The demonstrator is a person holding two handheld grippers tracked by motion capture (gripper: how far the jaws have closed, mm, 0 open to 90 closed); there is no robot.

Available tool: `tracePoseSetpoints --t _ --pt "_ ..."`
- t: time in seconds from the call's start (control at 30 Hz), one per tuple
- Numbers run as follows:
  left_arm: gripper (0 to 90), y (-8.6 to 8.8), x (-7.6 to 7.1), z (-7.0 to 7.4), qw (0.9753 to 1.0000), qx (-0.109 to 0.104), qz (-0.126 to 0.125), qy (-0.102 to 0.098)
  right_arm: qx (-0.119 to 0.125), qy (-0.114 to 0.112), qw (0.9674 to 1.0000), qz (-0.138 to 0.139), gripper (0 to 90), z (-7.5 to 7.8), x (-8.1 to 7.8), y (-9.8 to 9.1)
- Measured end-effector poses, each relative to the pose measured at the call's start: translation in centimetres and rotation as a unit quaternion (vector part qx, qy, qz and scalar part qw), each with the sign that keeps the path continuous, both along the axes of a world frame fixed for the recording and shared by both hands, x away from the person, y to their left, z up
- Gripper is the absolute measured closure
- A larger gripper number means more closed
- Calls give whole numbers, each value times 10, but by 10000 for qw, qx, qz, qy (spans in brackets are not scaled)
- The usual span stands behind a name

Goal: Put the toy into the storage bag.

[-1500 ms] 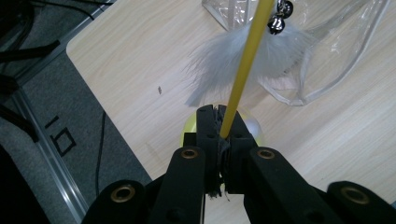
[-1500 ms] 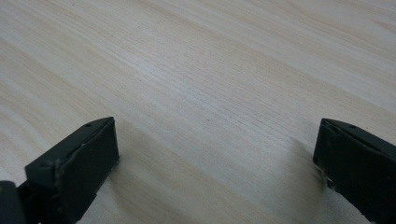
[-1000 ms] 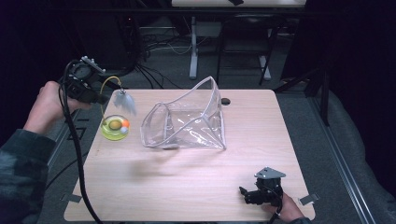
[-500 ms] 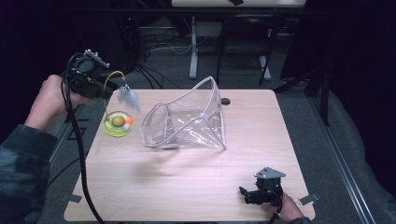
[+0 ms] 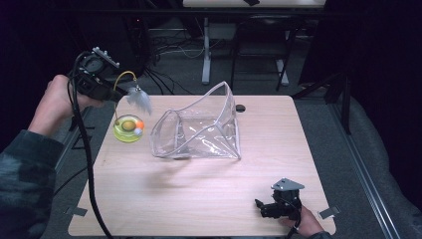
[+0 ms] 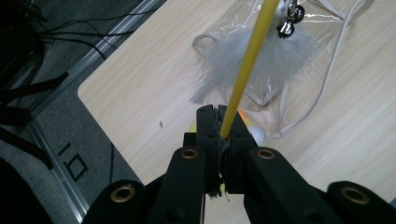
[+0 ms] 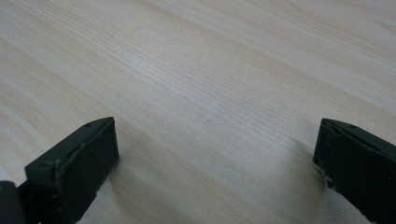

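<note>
A cat toy has a yellow-green round base [image 5: 128, 128] with small balls in it, a thin yellow wand [image 6: 247, 65], and a grey feather [image 5: 140, 99] with little bells [image 6: 289, 21] at the wand's tip. My left gripper [image 5: 115, 95] is at the table's far left, shut on the wand [image 6: 217, 112] just above the base. A clear plastic pouch [image 5: 199, 129] lies open in the middle of the table, right of the toy. My right gripper [image 5: 260, 205] rests low at the near right edge, open, with bare wood between its jaws [image 7: 215, 144].
The light wooden table [image 5: 199, 199] has rounded corners and a small dark hole [image 5: 241, 107] at its far edge. Black cables and metal frame legs [image 5: 205, 55] stand on the floor behind it. A metal rail [image 6: 56, 158] runs along the floor left of the table.
The left gripper has shifted slightly, and the toy's base and feather have moved a little toward the pouch. The right gripper has stayed where it was.
</note>
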State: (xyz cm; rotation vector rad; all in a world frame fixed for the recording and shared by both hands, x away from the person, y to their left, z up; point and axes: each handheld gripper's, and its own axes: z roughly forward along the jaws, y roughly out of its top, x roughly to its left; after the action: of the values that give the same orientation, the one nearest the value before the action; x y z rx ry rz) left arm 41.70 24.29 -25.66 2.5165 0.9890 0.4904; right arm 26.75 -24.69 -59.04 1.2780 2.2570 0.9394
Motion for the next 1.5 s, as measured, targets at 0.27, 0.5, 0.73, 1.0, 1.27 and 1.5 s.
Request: tracePoseSetpoints --t 0.27,0.5,0.73,1.0,1.27,1.5 --pt "877 -8 4 4 10000 -15 -58 -1 15 11 10000 2 0 0 0 0" --pt "877 -16 9 8 10000 -33 -91 2 16 10 10000 2 0 0 0 0" --pt "877 -24 13 12 9999 -22 -155 -2 17 11 10000 3 0 0 0 0" --pt "877 -33 18 11 9997 10 -225 37 16 10 10000 3 0 0 0 0" --pt "877 -48 23 12 9994 24 -355 39 18 11 10000 5 0 0 0 0" --pt "877 -61 26 13 9988 15 -482 25 16 10 10000 5 0 0 0 0"
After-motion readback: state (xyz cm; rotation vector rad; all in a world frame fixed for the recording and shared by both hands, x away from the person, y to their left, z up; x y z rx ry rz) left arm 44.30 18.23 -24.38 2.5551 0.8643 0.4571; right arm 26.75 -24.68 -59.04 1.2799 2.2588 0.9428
